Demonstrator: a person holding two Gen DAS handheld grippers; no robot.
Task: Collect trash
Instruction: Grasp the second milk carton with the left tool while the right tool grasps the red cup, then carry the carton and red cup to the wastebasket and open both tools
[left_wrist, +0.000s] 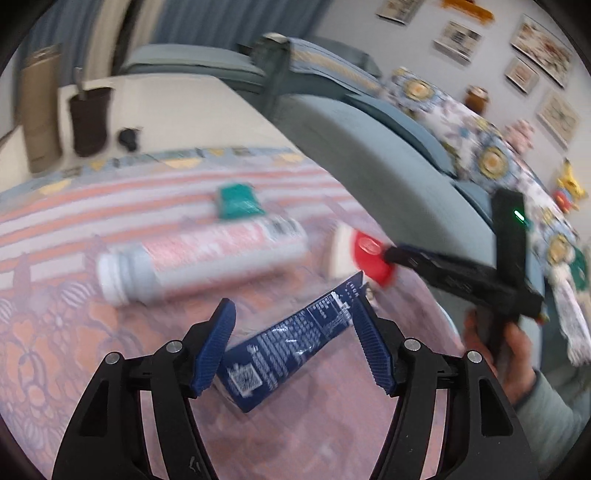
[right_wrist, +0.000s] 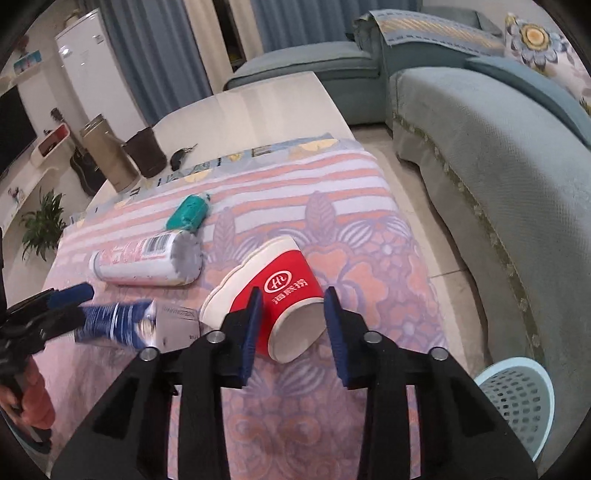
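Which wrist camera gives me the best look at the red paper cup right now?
The right wrist view: the red paper cup lies sharp on its side, logo readable, between the open right gripper fingers. The left wrist view shows it only blurred and partly hidden behind the right gripper, beyond the blue tube.

A home living room is showing here. A long grey-blue fabric sofa (right_wrist: 491, 155) is curving along one side, with flower-patterned cushions (left_wrist: 491, 158) lying on it. Framed pictures (left_wrist: 541, 48) are hanging on the pale wall. A low cream table (right_wrist: 266, 107) is wearing a pink-striped floral cloth (right_wrist: 343, 206). Blue curtains (right_wrist: 155, 55), a tall white refrigerator (right_wrist: 92, 66) and a green potted plant (right_wrist: 42, 225) are standing behind.
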